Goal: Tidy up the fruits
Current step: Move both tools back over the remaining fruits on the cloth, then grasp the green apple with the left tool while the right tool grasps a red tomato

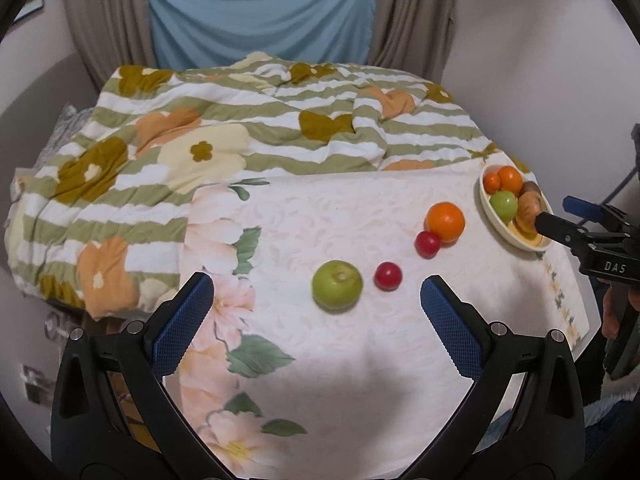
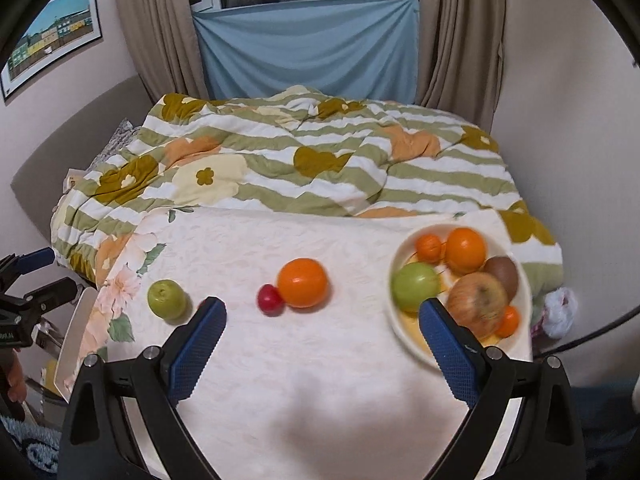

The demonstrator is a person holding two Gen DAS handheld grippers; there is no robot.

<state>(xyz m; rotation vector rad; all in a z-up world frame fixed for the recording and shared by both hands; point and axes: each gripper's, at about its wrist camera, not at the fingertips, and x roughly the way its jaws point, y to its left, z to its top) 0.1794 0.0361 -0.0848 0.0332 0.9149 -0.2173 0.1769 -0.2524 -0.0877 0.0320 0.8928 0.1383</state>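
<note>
On the white floral tablecloth [image 1: 320, 360] lie a green apple [image 1: 337, 285], two small red fruits [image 1: 388, 276] [image 1: 427, 243] and an orange [image 1: 445, 222]. My left gripper [image 1: 316, 286] hovers open just short of the green apple, holding nothing. A cream bowl [image 2: 400, 328] at the table's right holds a green apple [image 2: 414, 286], oranges [image 2: 466, 250], a kiwi [image 2: 502, 274] and a reddish apple [image 2: 478, 300]. My right gripper [image 2: 322, 309] is open and empty, with its right finger over the bowl's near rim. Its left finger hides most of one red fruit [image 2: 204, 302].
A striped flowered quilt [image 1: 240, 128] is bunched on the bed behind the table. Walls stand close on both sides. A white bag [image 2: 558, 312] lies off the table's right edge, and a white panel [image 2: 76, 332] leans at its left edge.
</note>
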